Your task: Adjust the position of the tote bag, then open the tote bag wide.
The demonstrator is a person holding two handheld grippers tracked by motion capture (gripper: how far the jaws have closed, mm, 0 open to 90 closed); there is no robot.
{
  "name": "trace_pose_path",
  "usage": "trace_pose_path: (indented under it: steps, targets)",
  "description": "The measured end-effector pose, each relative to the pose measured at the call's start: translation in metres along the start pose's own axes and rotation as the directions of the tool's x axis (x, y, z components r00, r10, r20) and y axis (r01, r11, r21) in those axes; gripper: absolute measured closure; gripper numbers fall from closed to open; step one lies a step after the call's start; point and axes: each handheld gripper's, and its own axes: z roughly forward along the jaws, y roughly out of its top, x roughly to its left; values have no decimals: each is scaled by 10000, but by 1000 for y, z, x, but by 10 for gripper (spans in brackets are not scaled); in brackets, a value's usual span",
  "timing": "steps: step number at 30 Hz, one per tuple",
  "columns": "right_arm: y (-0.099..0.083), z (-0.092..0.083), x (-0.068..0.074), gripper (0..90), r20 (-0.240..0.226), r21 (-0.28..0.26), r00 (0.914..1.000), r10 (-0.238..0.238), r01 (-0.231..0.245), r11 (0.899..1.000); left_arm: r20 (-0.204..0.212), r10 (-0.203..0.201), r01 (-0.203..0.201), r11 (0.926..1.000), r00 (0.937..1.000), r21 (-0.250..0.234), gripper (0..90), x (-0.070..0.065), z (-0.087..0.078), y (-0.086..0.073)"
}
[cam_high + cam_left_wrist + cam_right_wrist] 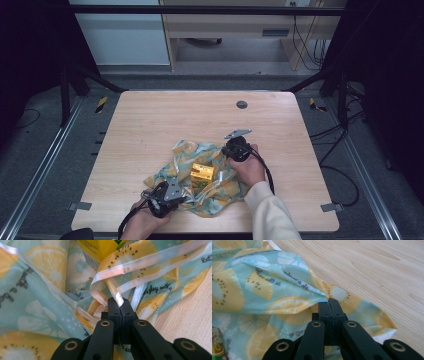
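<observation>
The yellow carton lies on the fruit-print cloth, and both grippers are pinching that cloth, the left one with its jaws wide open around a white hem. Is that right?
Not quite. In the left gripper view the left gripper has its jaws shut on the white hem of the cloth, not wide open. The rest holds: the yellow carton lies on the cloth, and the right gripper pinches a fold of it.

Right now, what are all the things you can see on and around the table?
cloth: one, teal with yellow fruit slices and pale ribbon edging, crumpled at the table's near middle.
box: one, yellow, sitting on the cloth.
table: one, light wood.
round cap: one, dark grey, far side of the table.
left gripper: one, black, jaws shut on the cloth's ribbon.
right gripper: one, black, jaws shut on a cloth fold.
hands: two, near edge; one cream sleeve.
</observation>
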Motion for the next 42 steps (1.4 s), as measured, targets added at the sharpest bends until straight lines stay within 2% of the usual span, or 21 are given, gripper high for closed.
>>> trace_pose_path:
  steps: [6, 11, 14, 15, 19, 20, 21, 22, 25, 26, 27, 28, 30, 31, 34, 35, 38, 39, 41, 42]
  targets:
    - [3, 2, -3, 900, 224, 34, 9997, -96, 96, 9999, -2, 31, -31, 10000, 10000, 44, 900, 0, 0, 1]
    - [4, 4, -6, 900, 382, 67, 9992, 63, -66, 10000, -21, 14, -14, 10000, 10000, 11, 900, -1, 0, 0]
    - [5, 5, -6, 898, 520, 58, 9986, 5, -8, 10000, -62, 84, -84, 10000, 9999, 52, 900, -2, 0, 0]
    - [6, 4, -6, 889, 538, 41, 9985, 34, -36, 10000, -98, 209, -208, 9997, 9997, 113, 900, -3, -1, 1]
    - [7, 2, -6, 855, 562, -89, 9984, -40, 46, 9999, -147, 191, -190, 9998, 9997, 98, 899, -4, -1, 1]
    - [7, 1, -7, 815, 575, -121, 9983, -81, 88, 9999, -141, 181, -180, 9998, 9997, 86, 899, -4, -1, 1]
    - [7, 1, -7, 815, 575, -121, 9983, -81, 88, 9999, -112, 175, -174, 9998, 9998, 83, 899, -4, -1, 1]
    - [7, -2, -8, 725, 669, -151, 9977, -47, 57, 9999, -96, 128, -128, 9999, 9999, -16, 898, -4, -3, 1]
    - [7, -6, -7, 669, 750, -220, 9972, -15, 32, 9998, -149, 112, -115, 9997, 9998, -195, 896, -3, -5, 1]
    - [8, -13, -6, 550, 905, -332, 9958, -158, 189, 9993, -278, -3, -9, 9991, 9996, -430, 889, -2, -9, 1]
    - [8, -13, -6, 550, 905, -332, 9958, -158, 189, 9993, -278, -3, -9, 9991, 9996, -430, 881, -2, -9, 1]
    - [9, -21, -4, 468, 953, -451, 9952, -216, 260, 9986, -429, -191, 156, 9966, 9989, -812, 866, 0, -14, 1]
    - [10, -30, -2, 414, 956, -572, 9950, -289, 345, 9978, -475, -258, 212, 9952, 9985, -955, 826, 0, -17, 1]
    - [10, -35, -1, 392, 930, -654, 9953, -283, 345, 9973, -544, -352, 277, 9906, 9979, -1336, 796, 0, -23, 0]
    - [10, -50, 3, 361, 884, -926, 9954, -374, 456, 9947, -695, -408, 279, 9838, 9968, -1770, 705, 0, -33, 0]
    - [9, -54, 4, 358, 839, -1028, 9956, -412, 498, 9935, -695, -408, 279, 9838, 9968, -1770, 666, 0, -33, 0]
    - [6, -61, 9, 340, 635, -941, 9966, -518, 577, 9939, -591, -474, 330, 9739, 9971, -2247, 616, -2, -43, 1]
    - [-1, -67, 16, 335, 465, -750, 9964, -703, 737, 9945, -573, -508, 362, 9720, 9971, -2322, 550, -3, -45, 2]
    - [-5, -71, 20, 335, 370, -797, 9962, -788, 816, 9935, -459, -492, 357, 9656, 9977, -2575, 540, -4, -52, 3]
    - [-14, -77, 28, 335, 221, -755, 9954, -933, 947, 9926, -370, -454, 328, 9566, 9983, -2896, 532, -4, -61, 4]
